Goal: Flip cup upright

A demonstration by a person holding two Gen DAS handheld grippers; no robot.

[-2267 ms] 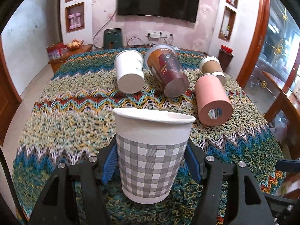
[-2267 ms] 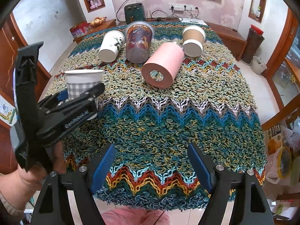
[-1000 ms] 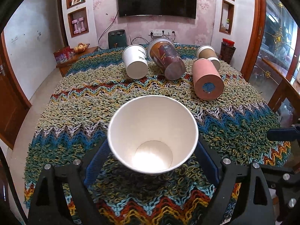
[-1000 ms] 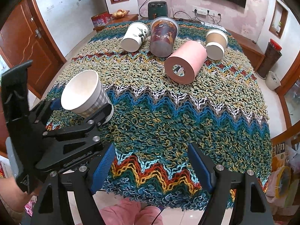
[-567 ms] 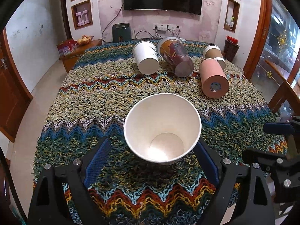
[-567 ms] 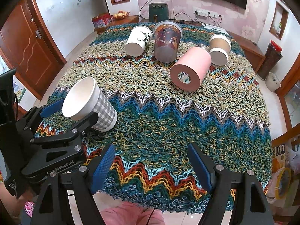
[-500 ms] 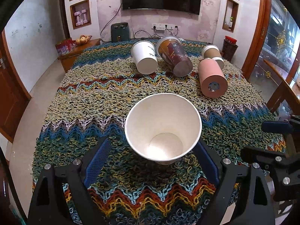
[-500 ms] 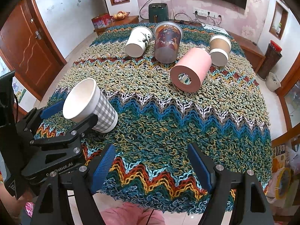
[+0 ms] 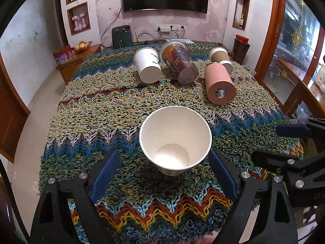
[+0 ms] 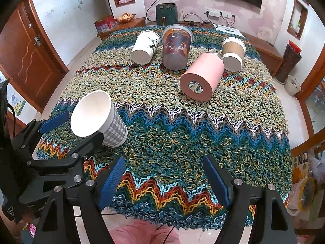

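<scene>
Backing my left gripper (image 9: 164,174) off the upright cup (image 9: 175,140), jaws apart, both grippers empty, I'm judging it light, crushable, best held mid-wall.

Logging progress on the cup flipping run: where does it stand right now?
Done: the checked cup stands mouth up on the knitted tablecloth. In hand: nothing gripped; the left gripper is open with a gap on each side of that cup, and the right gripper is open and empty. Left: the white cup, dark printed cup, pink cup and brown cup lie on their sides.
</scene>
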